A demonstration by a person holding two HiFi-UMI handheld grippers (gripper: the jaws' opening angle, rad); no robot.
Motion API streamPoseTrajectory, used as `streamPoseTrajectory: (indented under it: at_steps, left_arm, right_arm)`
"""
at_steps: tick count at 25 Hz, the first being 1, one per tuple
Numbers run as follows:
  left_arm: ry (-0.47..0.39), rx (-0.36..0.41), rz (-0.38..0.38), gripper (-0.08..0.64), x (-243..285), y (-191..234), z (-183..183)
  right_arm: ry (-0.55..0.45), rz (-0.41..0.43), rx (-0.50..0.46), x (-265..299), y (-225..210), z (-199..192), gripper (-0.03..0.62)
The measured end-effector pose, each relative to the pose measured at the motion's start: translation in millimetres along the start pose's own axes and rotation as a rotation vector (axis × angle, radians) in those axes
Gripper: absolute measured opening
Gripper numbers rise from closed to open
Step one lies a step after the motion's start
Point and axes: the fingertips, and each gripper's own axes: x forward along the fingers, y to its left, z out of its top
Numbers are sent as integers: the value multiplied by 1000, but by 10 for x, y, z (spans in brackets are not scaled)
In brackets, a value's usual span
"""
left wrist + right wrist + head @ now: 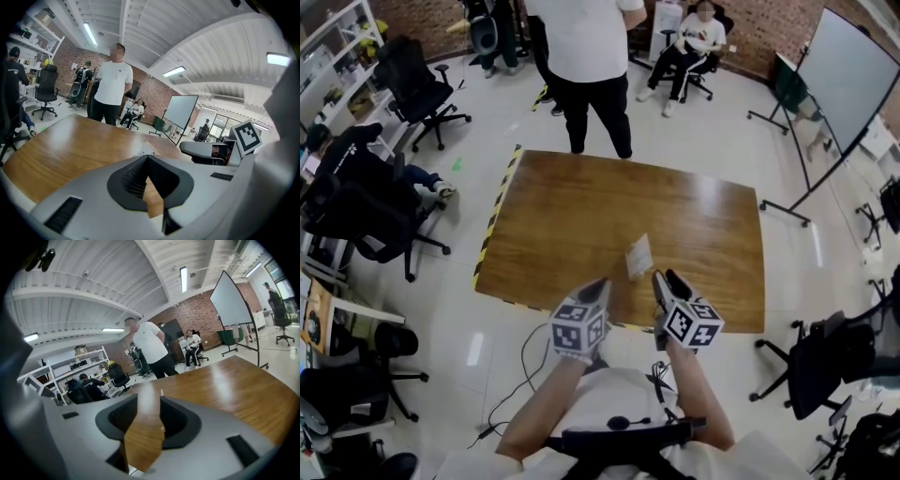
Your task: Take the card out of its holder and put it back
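A small white card in its holder stands upright on the wooden table, near the front edge. In the head view my right gripper sits just right of it and my left gripper just left and nearer. The right gripper view shows my right gripper open with only table between the jaws, and the card edge-on just past the right jaw. My left gripper is shut with its tips meeting and nothing between them. The card lies just beyond those tips, with the right gripper to its right.
A person in a white shirt stands at the table's far edge. Yellow-black tape marks the left edge. Office chairs and seated people ring the table, a whiteboard stands far right, and a cable lies on the floor.
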Motion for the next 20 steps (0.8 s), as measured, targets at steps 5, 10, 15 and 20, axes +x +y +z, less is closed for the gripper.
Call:
streamPoseTrajectory:
  at_steps: [5, 10, 15, 20]
  left_arm:
    - [45, 1, -19, -9, 207, 148, -27]
    - [84, 0, -51, -9, 381, 235, -46]
    - [113, 6, -80, -9, 510, 282, -45]
    - [139, 16, -104, -9, 641, 277, -77]
  right_arm:
    - [19, -38, -18, 296, -71, -52, 179]
    - [56, -87, -45, 529, -167, -155, 195]
    - [94, -119, -62, 717, -259, -258, 206]
    - [131, -124, -74, 853, -346, -364, 204]
